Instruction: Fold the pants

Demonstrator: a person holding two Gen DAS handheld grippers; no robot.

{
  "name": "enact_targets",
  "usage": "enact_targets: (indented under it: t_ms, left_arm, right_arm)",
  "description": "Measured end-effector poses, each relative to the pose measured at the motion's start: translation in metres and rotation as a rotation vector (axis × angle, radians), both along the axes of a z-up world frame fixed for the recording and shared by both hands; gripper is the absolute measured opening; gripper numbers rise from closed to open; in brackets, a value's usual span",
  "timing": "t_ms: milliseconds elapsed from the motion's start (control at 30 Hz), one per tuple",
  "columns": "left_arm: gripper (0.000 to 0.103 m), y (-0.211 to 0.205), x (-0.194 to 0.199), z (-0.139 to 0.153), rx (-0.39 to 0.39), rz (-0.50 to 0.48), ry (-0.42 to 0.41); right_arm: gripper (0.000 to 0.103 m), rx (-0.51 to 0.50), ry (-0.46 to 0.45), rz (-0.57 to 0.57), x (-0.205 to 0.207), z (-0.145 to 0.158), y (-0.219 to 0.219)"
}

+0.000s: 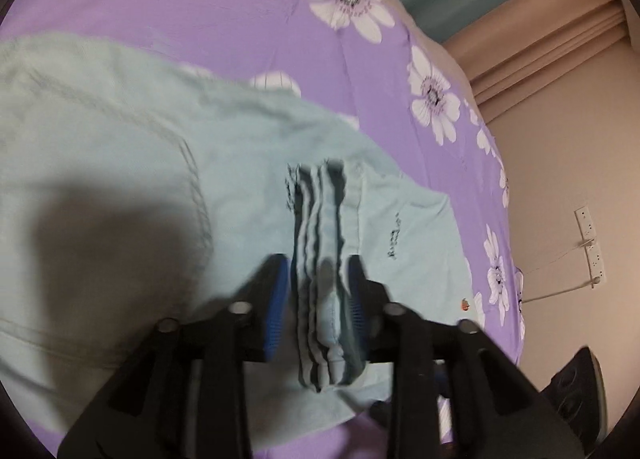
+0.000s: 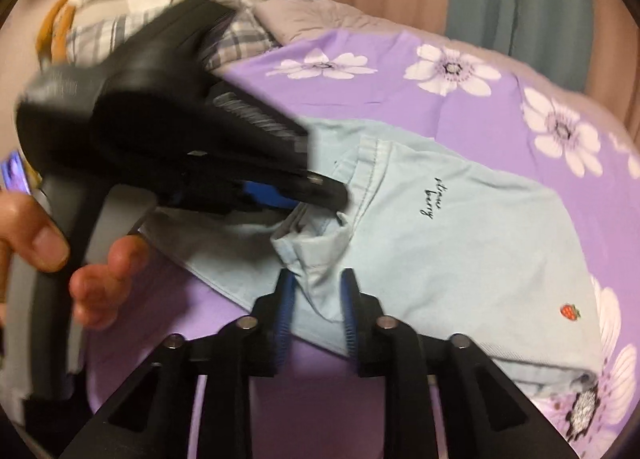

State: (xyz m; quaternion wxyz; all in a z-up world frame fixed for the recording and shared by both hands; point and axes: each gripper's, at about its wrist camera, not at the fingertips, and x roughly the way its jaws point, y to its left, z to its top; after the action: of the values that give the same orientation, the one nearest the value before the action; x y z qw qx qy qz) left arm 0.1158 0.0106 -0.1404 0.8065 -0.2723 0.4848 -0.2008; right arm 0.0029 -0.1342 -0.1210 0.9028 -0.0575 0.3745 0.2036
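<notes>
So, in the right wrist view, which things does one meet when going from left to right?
The person's hand → the left gripper clamping the pants → the embroidered script on the pants → the strawberry patch.

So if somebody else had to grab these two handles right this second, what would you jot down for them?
Left gripper: jaws clamped on a bunched stack of pants edge.
Right gripper: jaws pinching another bit of the pants edge close by.
The pale blue pants lie on the purple flowered bedspread, apparently partly folded, with layers stacked at the grips; strawberry emblem facing up.
Done: both grips secured.
Left: probably carry the held edge across, lay it flat, release, smooth out. Motion blur hides finer detail.
</notes>
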Motion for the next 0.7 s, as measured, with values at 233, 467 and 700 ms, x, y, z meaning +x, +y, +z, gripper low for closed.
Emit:
enact_targets:
  t_ms: [233, 467, 700]
  left_arm:
    - [0.034, -0.039, -0.015, 0.03, -0.022, -0.126, -0.081]
    - [0.021, -0.077, -0.017, 0.004, 0.13, -0.148, -0.044]
    - [0.002, -0.027, -0.025, -0.014, 0.146, -0.069, -0.017]
  right_arm:
    - [0.042, 0.171, -0.004, -0.176, -0.002, 0.025, -0.072]
    - [0.017, 0.046, 0.074, -0.313, 0.031, 0.002, -0.093]
    - [0.013, -0.015, 0.075, -0.2, 0.033, 0.007, -0.053]
